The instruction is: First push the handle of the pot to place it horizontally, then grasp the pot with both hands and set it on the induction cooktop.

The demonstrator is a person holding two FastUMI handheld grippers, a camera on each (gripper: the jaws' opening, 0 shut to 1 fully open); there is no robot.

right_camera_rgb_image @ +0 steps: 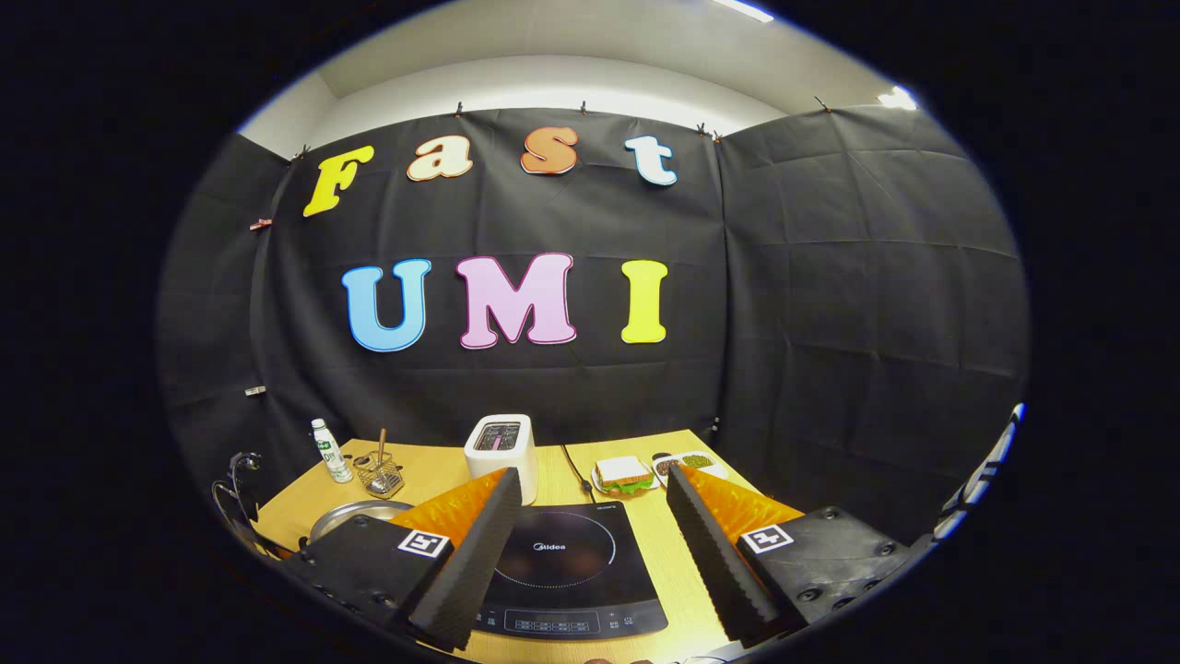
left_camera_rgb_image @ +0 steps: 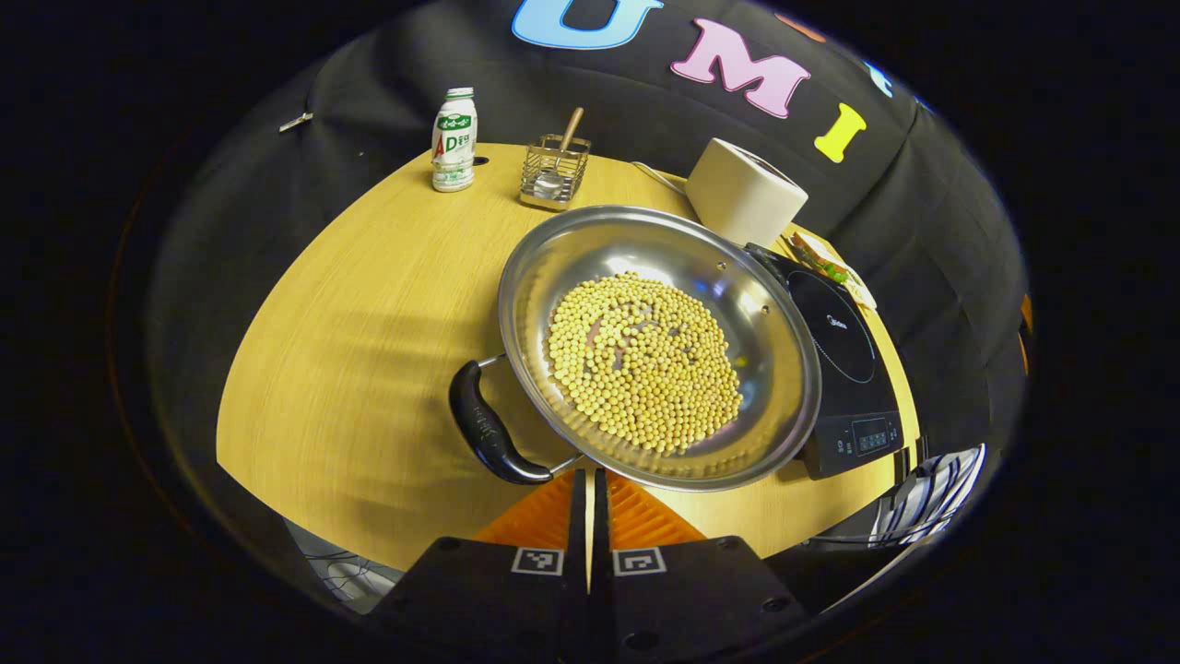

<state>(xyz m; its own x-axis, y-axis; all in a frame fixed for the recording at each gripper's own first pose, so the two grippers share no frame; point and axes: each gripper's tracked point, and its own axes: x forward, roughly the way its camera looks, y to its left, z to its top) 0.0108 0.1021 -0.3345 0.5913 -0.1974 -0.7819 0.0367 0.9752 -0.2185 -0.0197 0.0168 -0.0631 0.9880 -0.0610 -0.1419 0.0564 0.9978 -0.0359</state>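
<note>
Left gripper view is showing the left gripper [left_camera_rgb_image: 590, 489] with its fingers pressed together and holding nothing, tips sitting just beside the black handle [left_camera_rgb_image: 487, 426] of the steel pot [left_camera_rgb_image: 659, 346] of soybeans, probably to push it. The pot is resting on the wooden table [left_camera_rgb_image: 369, 369], its far rim beside the induction cooktop [left_camera_rgb_image: 843, 369]. The right gripper [right_camera_rgb_image: 590, 544] is hovering wide open over the cooktop, which is bearing the word "Midea", likely waiting for the two-handed lift.
</note>
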